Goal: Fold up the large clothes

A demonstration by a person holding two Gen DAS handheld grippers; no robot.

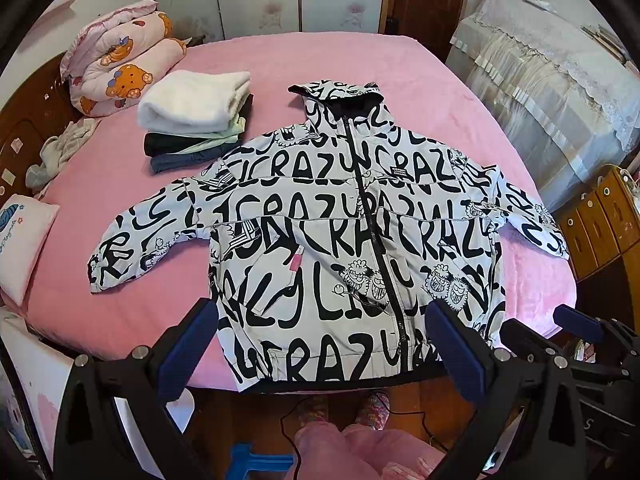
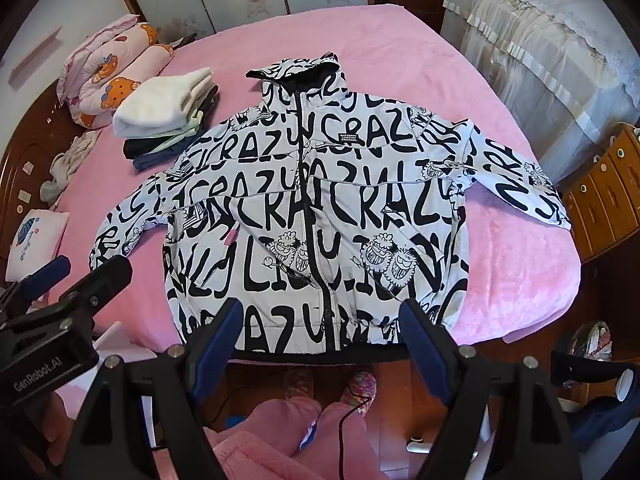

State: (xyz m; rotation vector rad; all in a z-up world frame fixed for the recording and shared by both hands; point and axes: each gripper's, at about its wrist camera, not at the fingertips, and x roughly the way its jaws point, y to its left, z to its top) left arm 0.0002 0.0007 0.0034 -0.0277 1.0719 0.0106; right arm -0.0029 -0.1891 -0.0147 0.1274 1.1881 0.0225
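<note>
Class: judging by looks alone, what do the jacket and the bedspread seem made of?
Jacket: probably thin synthetic shell, smooth and slightly glossy; it lies flat with crisp creases. Bedspread: looks like plush fleece or towelling, matte, with a fuzzy nap.

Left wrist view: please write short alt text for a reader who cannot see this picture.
A white hooded jacket with black lettering lies spread flat, zipped, sleeves out, on a pink bed. The open left tool hangs above its hem, holding nothing. A stack of folded clothes sits beside the far left shoulder.
</note>
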